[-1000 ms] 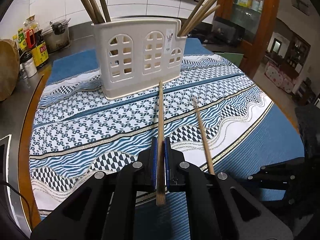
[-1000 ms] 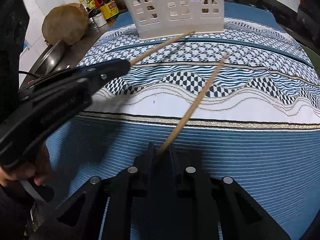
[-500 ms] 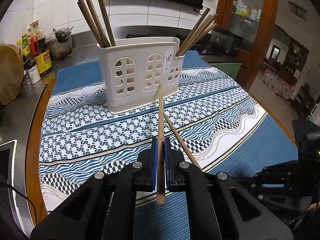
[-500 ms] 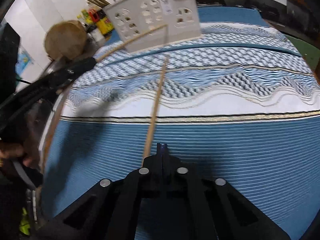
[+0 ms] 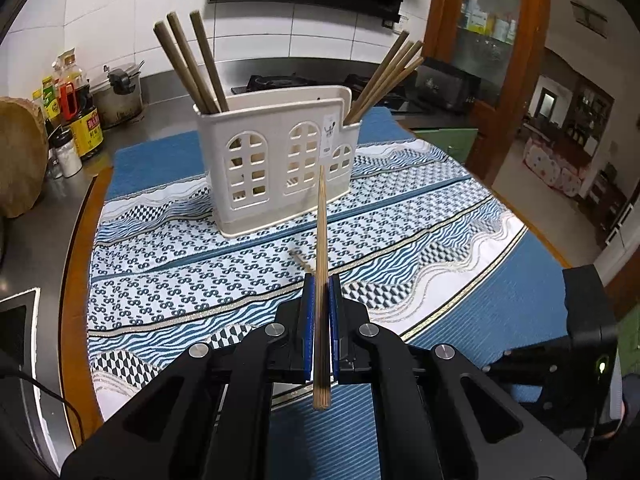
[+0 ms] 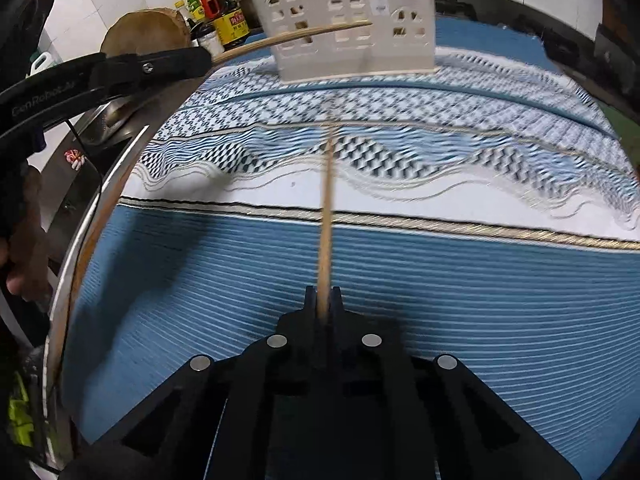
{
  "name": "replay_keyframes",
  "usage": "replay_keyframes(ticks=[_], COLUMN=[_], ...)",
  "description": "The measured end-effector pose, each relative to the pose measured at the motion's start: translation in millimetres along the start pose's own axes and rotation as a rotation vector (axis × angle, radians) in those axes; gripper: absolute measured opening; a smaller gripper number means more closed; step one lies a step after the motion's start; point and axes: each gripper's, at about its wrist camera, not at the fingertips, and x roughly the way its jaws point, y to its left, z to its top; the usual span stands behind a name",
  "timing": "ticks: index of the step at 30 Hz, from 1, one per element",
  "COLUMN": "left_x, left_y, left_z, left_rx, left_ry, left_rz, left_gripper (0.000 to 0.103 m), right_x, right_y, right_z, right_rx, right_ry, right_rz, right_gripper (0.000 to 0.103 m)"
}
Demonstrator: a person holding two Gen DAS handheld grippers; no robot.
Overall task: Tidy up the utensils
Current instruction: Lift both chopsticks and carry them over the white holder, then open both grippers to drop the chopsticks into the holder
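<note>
A cream utensil holder with arched cut-outs stands on the patterned cloth and holds several brown chopsticks at both ends. My left gripper is shut on a light wooden chopstick that points at the holder, above the cloth. My right gripper is shut on a second chopstick that points forward, low over the blue band. The holder and the left gripper's chopstick show in the right wrist view too.
Sauce bottles, a pot and a round wooden block stand on the metal counter at the left. The blue and white cloth covers the round table. A wooden cabinet is at the back right.
Both grippers have lifted with their chopsticks. The right gripper's chopstick has swung from slanting to pointing straight ahead. The left gripper has risen, so the holder sits lower in its view.
</note>
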Motion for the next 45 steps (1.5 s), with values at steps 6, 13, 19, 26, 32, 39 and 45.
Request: replay_keyframes(ticks=[6,13,19,26,32,39,45], left_x=[-19,-37,-56,-78,-97,-92,-81], left_y=[0,8,8,15,27,39,38], left_z=[13,37,56,77,111,140,149], left_rx=[-0.007,-0.061,-0.078,-0.097,-0.089,-0.049,0.022], left_ry=[-0.038,-0.083,-0.128,-0.18,-0.198,-0.062,0.056], left_rz=[-0.004,-0.026,-0.051,-0.068,-0.057,-0.013,0.042], left_gripper=[0.005,0.006,0.006,0.006,0.006,0.006,0.006], right_x=[-60,-116,-139,-172,-197,-212,-203], right_y=[-16,-21,-23,-30,-29,-35,-47], right_z=[15,62,109,162,198,238,259], right_rx=[-0.094,-0.182,-0.199,-0.23,-0.27,-0.284,-0.269], right_ry=[-0.178,-0.361,-0.439,-0.475,-0.506,-0.559,-0.567], right_rz=[-0.058,-0.054,-0.005,0.059,0.086,0.035,0.03], right_gripper=[0.006,0.006,0.006,0.006,0.006,0.006,0.006])
